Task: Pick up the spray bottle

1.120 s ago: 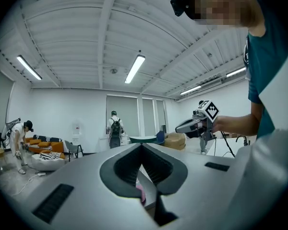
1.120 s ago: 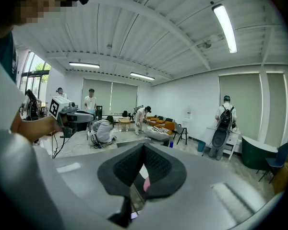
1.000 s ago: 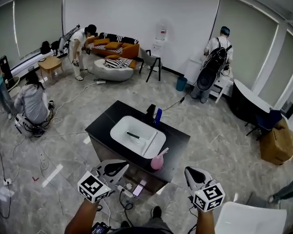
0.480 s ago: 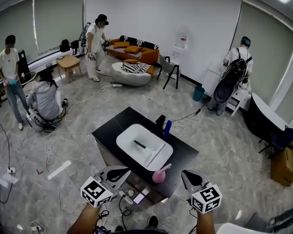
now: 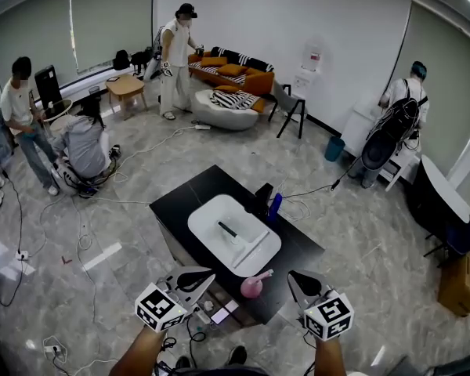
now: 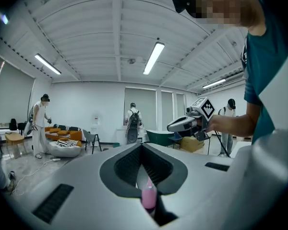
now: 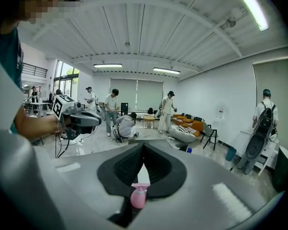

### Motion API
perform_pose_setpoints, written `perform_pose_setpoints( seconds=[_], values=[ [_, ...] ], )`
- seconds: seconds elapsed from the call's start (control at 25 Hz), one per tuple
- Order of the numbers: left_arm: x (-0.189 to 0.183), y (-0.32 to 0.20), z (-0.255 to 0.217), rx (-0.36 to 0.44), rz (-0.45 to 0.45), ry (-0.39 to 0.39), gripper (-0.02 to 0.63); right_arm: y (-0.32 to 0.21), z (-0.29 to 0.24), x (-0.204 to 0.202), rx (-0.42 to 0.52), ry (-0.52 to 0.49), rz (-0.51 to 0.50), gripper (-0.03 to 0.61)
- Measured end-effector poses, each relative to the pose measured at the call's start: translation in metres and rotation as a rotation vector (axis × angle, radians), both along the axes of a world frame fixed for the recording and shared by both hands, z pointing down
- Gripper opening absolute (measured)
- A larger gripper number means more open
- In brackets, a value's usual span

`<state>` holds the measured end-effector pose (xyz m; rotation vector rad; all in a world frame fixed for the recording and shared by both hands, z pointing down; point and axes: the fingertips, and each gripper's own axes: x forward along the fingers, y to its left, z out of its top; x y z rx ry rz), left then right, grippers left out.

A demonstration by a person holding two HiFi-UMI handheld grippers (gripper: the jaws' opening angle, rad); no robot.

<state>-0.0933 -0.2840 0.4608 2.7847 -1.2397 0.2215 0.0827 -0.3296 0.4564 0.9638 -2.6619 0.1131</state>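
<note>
— At room centre, largest item?
— Black counter, with a white sink set into its top.
— Tongs?
— Left gripper and right gripper hover off the counter's near edge, apart from each other, both pointing toward the far side. Jaws on each are pressed together, pinching nothing.
— Target?
— Pink spray bottle stands upright at the counter's near-right edge, right of the sink. It is beyond both sets of tips, between the two grippers, untouched.

Open air fronts the pink plastic spray bottle at the black countertop's near edge. The white rounded basin lies just beyond it; the blue bottle stands well apart.
</note>
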Motion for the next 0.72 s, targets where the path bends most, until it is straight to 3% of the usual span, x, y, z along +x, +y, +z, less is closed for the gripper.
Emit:
perform_pose_setpoints(
  seconds=[0.72],
  values=[
    [0.062,-0.063,0.087,-0.114,0.038,-0.007,0.006,-0.049,0.064,0.028,-0.075,0.003,-0.04,0.04]
  ],
)
